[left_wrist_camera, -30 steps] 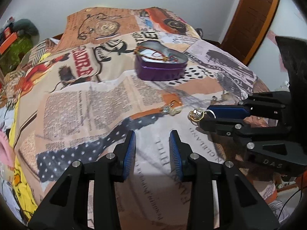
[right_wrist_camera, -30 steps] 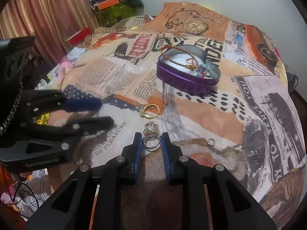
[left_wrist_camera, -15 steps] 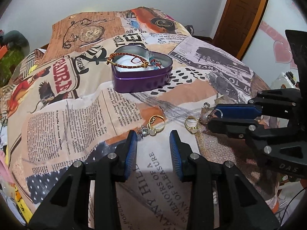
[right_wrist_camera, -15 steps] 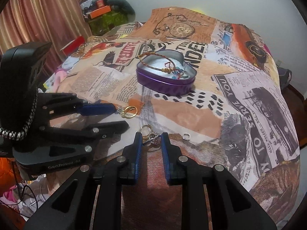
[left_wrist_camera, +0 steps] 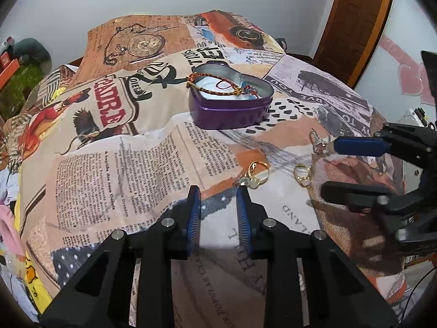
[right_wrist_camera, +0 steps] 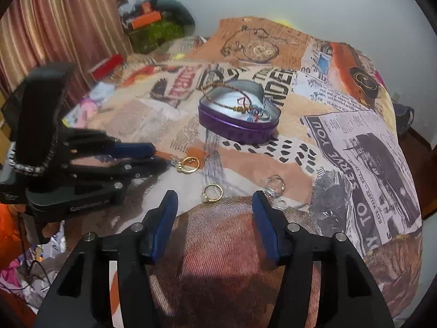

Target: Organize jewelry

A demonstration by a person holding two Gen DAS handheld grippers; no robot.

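Note:
A purple heart-shaped tin (left_wrist_camera: pixel 232 106) sits open on the patterned cloth, with a braided bracelet (left_wrist_camera: pixel 215 86) inside; it also shows in the right wrist view (right_wrist_camera: pixel 240 114). A gold ring with charms (left_wrist_camera: pixel 256 175) lies just ahead of my left gripper (left_wrist_camera: pixel 218 191), which is open and empty. Another gold ring (right_wrist_camera: pixel 211 192) lies ahead of my right gripper (right_wrist_camera: pixel 214 199), which is wide open. A silver ring (right_wrist_camera: pixel 274 184) lies beside the right fingertip (right_wrist_camera: pixel 258 199); whether they touch is unclear.
The newspaper-print cloth (left_wrist_camera: pixel 123 164) covers a rounded table that drops off at every side. Curtains (right_wrist_camera: pixel 54 27) and clutter stand at the far left. A wooden door (left_wrist_camera: pixel 355 22) is at the back right.
My right gripper has opened wide and let go of the silver ring, which now lies on the cloth. The left gripper has drawn back a little from the gold ring.

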